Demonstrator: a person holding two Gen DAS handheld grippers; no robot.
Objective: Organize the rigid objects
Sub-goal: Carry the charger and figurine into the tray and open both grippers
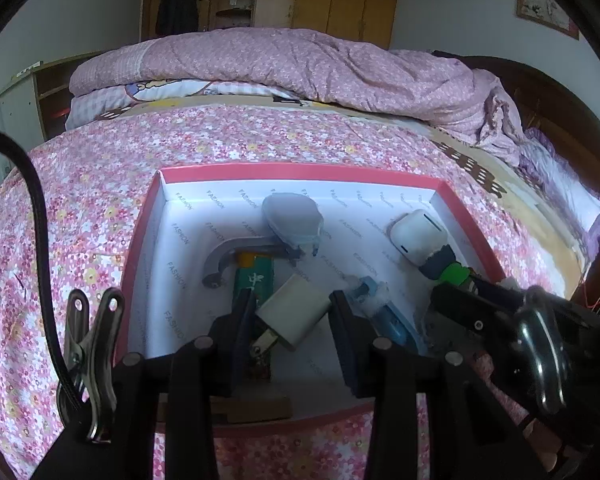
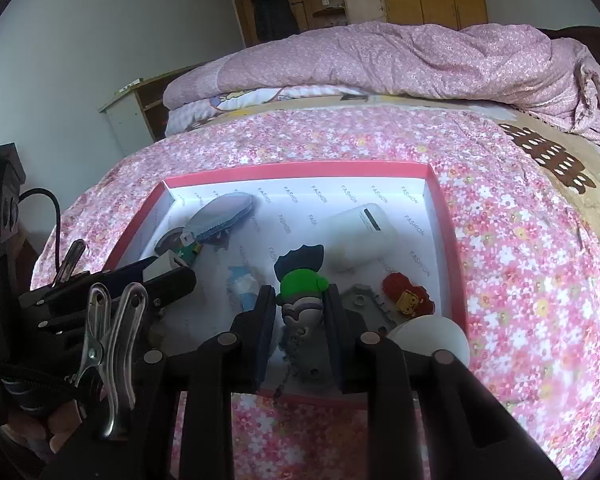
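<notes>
**Q:** Left view first. What are your tongs doing, and why there?

**A:** Your left gripper (image 1: 292, 320) is clamped on the white charger (image 1: 296, 312), prongs turned toward you, low over the floor of the red-rimmed box (image 1: 300, 170). You hold it by its flat sides, probably so it sets down square. It sits between the green lighter (image 1: 256, 276) and the blue tube (image 1: 384, 312), in a bare patch of floor. The grey pouch (image 1: 292, 220) and the white case (image 1: 416, 236) lie further back.

**Q:** Right view?

**A:** Your right gripper (image 2: 300, 316) is closed on the green-capped figure (image 2: 302, 292), gripped at the body so its chain hangs free below. It is inside the box, near the front wall, beside the red-haired figure (image 2: 408, 294). Judged from this: both items are already in the box, and each only needs releasing.

**Q:** Risk?

**A:** Likely the chain snagging on the front rim.
</notes>
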